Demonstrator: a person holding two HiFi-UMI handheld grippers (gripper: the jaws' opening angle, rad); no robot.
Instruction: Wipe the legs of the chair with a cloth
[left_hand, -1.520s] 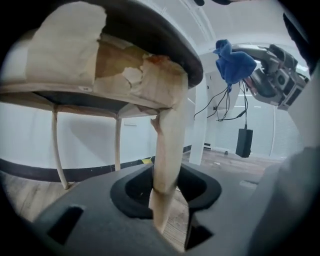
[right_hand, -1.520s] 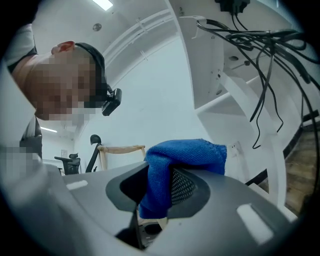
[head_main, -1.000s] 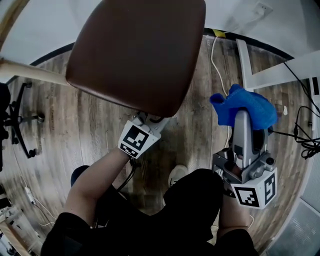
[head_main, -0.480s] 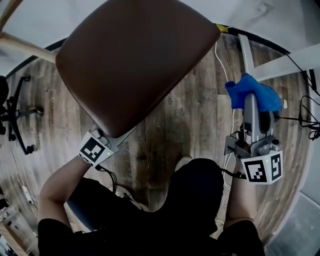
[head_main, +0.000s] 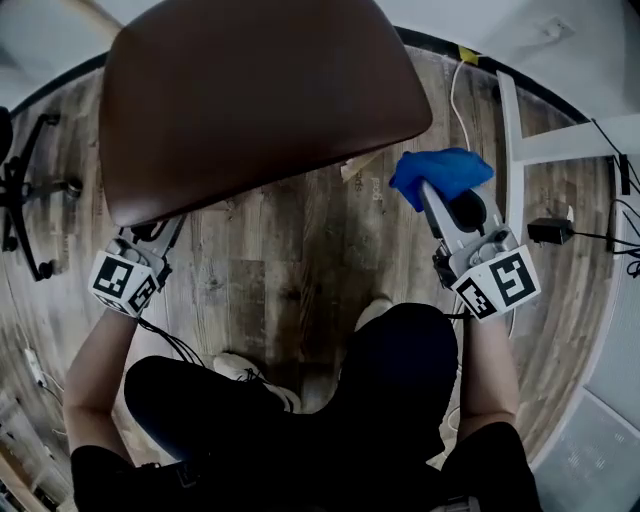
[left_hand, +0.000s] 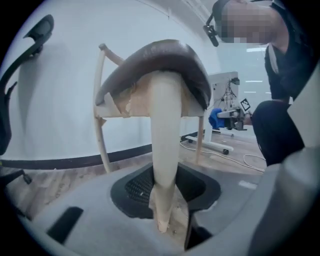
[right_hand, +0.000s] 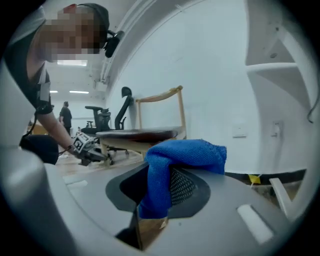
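The chair's brown seat (head_main: 250, 90) fills the top of the head view. My left gripper (head_main: 150, 235) reaches under its left front edge. In the left gripper view a pale wooden chair leg (left_hand: 165, 150) stands upright between the jaws, with my left gripper (left_hand: 165, 220) shut on it near its foot. The jaws have just eased slightly wider, with the leg still in them. My right gripper (head_main: 432, 192) is shut on a blue cloth (head_main: 440, 172) just right of the seat's front corner. The cloth (right_hand: 180, 155) drapes over the jaws of my right gripper (right_hand: 152, 210).
A white table base (head_main: 520, 130) and cables (head_main: 600, 235) lie on the wooden floor at the right. An office chair's black wheeled base (head_main: 30, 200) stands at the far left. My legs and shoes (head_main: 245, 372) are below. Two more chair legs (left_hand: 102, 135) show behind.
The left gripper has swung left, and the seat has turned and shifted with it. The right gripper with the cloth has moved left and lower, closer to the seat's front corner.
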